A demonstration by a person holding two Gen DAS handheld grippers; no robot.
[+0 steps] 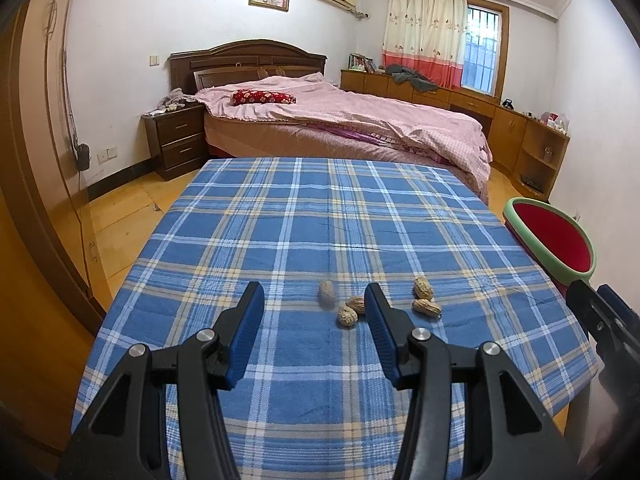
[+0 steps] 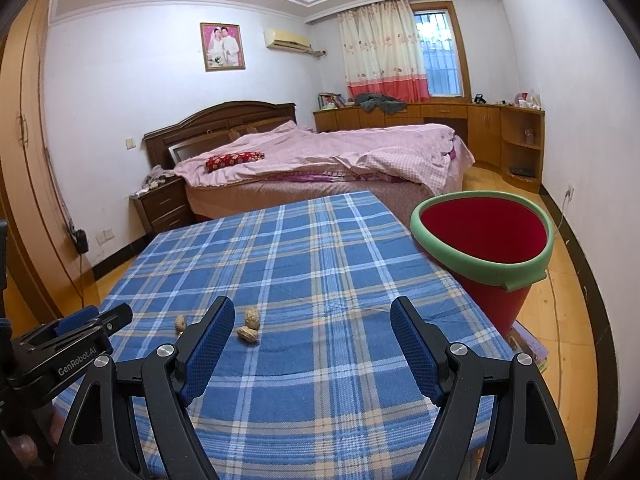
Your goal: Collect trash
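Several peanut shells [image 1: 347,315] lie in a loose group on the blue plaid tablecloth [image 1: 304,224]; they also show in the right wrist view [image 2: 248,334]. My left gripper [image 1: 314,300] is open and empty, just short of the shells, its right finger partly hiding one. My right gripper [image 2: 312,316] is open and empty above the cloth, to the right of the shells. A red bin with a green rim [image 2: 486,240] stands beside the table's right edge; it also shows in the left wrist view [image 1: 554,242]. The left gripper also shows in the right wrist view [image 2: 94,322].
A bed with a pink cover [image 1: 340,120] stands behind the table. A dark nightstand [image 1: 176,140] is at its left. Wooden cabinets [image 2: 492,132] line the far wall under the window. A wardrobe [image 2: 24,160] is at the left.
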